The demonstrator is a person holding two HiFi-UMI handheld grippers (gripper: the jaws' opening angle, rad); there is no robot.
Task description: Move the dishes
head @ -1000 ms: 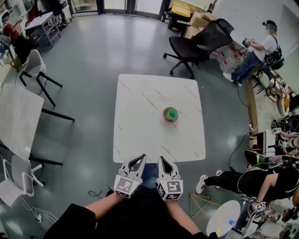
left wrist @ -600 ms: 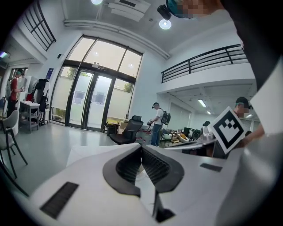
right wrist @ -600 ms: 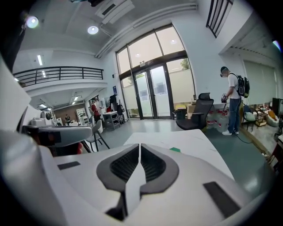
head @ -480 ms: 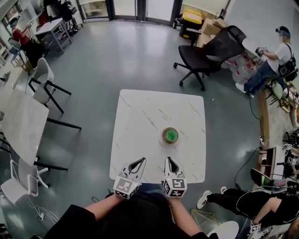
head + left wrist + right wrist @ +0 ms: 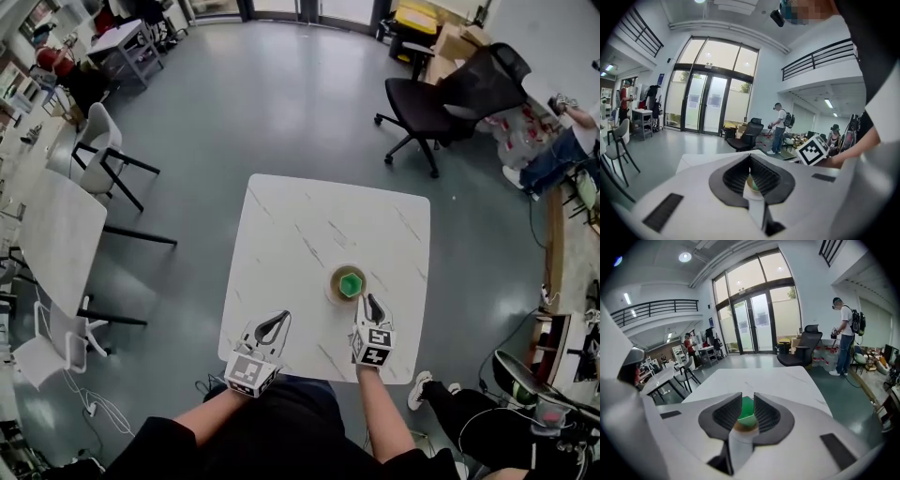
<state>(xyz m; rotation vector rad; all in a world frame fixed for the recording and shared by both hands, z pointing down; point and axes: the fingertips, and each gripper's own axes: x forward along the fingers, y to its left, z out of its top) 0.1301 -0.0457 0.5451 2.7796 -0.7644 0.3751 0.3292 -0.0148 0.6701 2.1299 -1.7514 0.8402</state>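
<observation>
A green cup (image 5: pixel 351 283) stands on a tan saucer (image 5: pixel 337 286) right of centre on the white marble table (image 5: pixel 300 234). My right gripper (image 5: pixel 372 301) reaches over the table's near part, its tips just behind and right of the saucer. In the right gripper view the jaws (image 5: pixel 747 397) stand a little apart, and the green cup (image 5: pixel 746 408) shows through the gap, not gripped. My left gripper (image 5: pixel 278 320) hovers at the table's near edge, left of the dishes; its jaws (image 5: pixel 750 155) meet at the tips and hold nothing.
A black office chair (image 5: pixel 450 98) stands beyond the table's far right corner. A second white table (image 5: pixel 56 234) and white chairs (image 5: pixel 108 155) are on the left. A person (image 5: pixel 779 126) stands by the chair. Cables and gear lie on the floor at the right.
My right gripper has moved forward from the near edge over the table, up to the saucer. The left gripper stays at the edge. The head view has shifted, so the table sits lower.
</observation>
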